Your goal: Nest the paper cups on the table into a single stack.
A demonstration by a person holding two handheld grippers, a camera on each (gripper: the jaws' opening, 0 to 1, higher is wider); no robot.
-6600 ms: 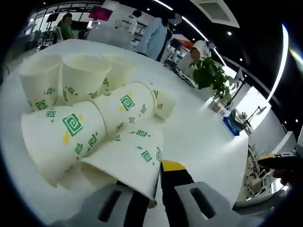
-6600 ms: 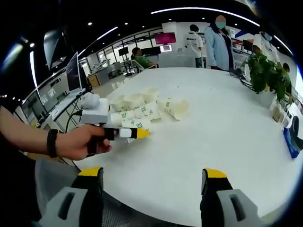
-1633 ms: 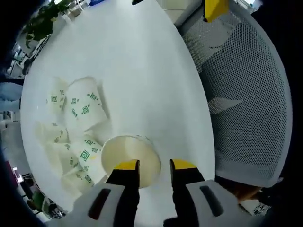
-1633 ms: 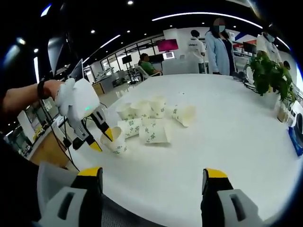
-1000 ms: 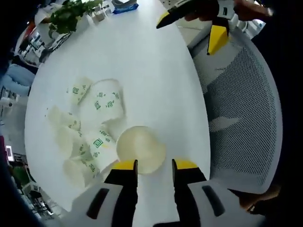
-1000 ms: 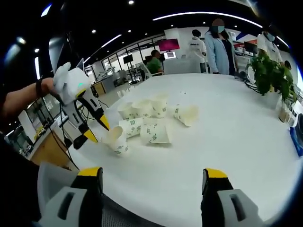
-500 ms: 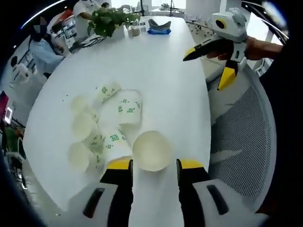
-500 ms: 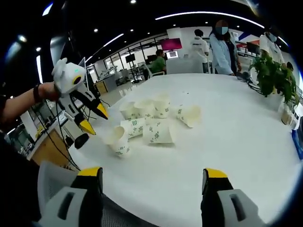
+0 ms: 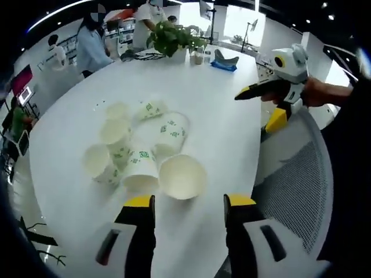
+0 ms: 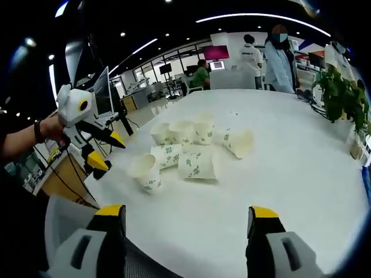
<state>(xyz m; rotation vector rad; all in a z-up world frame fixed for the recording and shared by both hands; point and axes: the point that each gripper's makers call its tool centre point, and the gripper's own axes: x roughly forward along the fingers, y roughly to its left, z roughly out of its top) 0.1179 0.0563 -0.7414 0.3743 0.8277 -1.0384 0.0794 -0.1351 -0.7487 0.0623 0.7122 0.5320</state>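
Cups cluster on the white table, just ahead of the left gripper, whose jaws stand apart and hold nothing. The nearest cup stands upright, mouth open, between and just beyond its yellow tips. In the right gripper view, the right gripper is wide open and empty, well back from the cluster.
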